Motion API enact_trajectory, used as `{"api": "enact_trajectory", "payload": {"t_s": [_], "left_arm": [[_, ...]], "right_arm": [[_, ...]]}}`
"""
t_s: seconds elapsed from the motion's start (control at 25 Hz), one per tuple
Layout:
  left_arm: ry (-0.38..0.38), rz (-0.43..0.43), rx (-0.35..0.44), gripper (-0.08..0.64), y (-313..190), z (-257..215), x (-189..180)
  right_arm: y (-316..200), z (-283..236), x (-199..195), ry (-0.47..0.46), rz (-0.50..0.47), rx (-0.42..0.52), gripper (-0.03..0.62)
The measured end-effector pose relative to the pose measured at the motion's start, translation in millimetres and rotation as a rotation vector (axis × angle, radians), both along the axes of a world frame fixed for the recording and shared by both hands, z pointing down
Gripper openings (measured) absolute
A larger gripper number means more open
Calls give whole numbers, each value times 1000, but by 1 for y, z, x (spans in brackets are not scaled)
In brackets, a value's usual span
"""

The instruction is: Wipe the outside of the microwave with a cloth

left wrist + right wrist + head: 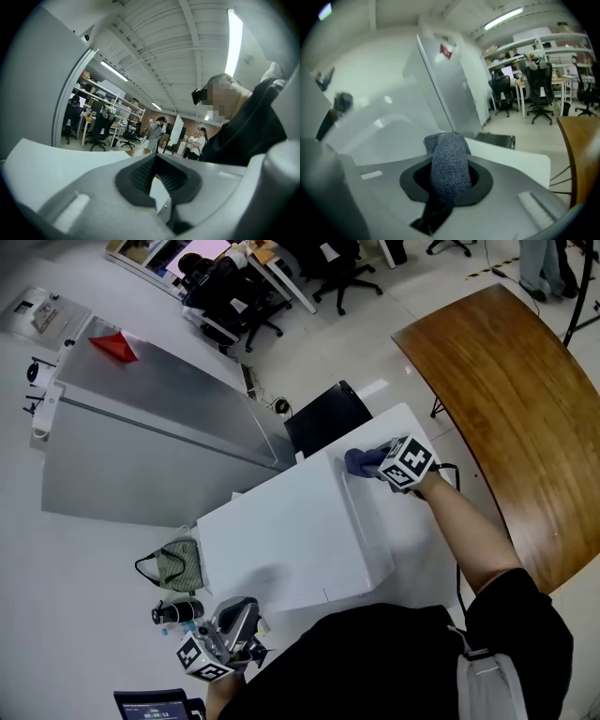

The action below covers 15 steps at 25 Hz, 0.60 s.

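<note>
The person's dark-clad torso fills the bottom of the head view. Just to its left the left gripper hangs low beside the near left corner of the microwave. In the left gripper view its ribbed pads stand slightly apart with nothing between them; only white surface shows through the gap.

By that gripper stand a dark bottle and, a little farther, a grey-green bag with a black strap. A small lit screen sits at the bottom edge.

The white microwave sits in the middle on a white table, its plain top facing up. The person's right forearm reaches across the table to the far right corner of the microwave's top. There the right gripper is pinched on a blue knitted cloth. In the right gripper view the cloth bulges up between the pads, bunched and folded over. The cloth lies against that far corner.

Just beyond the microwave is a black flat-topped object. To the left lies a large grey metal cabinet with a red item on it. A curved wooden tabletop runs along the right. Black office chairs stand farthest away.
</note>
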<state>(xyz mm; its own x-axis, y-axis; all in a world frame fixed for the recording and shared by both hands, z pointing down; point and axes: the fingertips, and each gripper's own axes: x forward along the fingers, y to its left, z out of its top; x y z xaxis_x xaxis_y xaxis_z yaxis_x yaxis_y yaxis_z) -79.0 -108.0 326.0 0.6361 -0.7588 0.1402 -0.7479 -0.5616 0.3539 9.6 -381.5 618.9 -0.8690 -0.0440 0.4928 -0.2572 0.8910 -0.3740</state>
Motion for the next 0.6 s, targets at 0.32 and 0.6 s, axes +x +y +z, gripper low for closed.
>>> {"api": "enact_trajectory", "payload": {"t_s": [0.32, 0.6], "left_arm": [[16, 3, 4, 3, 1, 2, 1], [11, -17, -14, 3, 7, 7, -3]], "right_arm": [[42, -126, -12, -422, -63, 8, 54], [33, 14, -15, -126, -26, -91, 51]]}}
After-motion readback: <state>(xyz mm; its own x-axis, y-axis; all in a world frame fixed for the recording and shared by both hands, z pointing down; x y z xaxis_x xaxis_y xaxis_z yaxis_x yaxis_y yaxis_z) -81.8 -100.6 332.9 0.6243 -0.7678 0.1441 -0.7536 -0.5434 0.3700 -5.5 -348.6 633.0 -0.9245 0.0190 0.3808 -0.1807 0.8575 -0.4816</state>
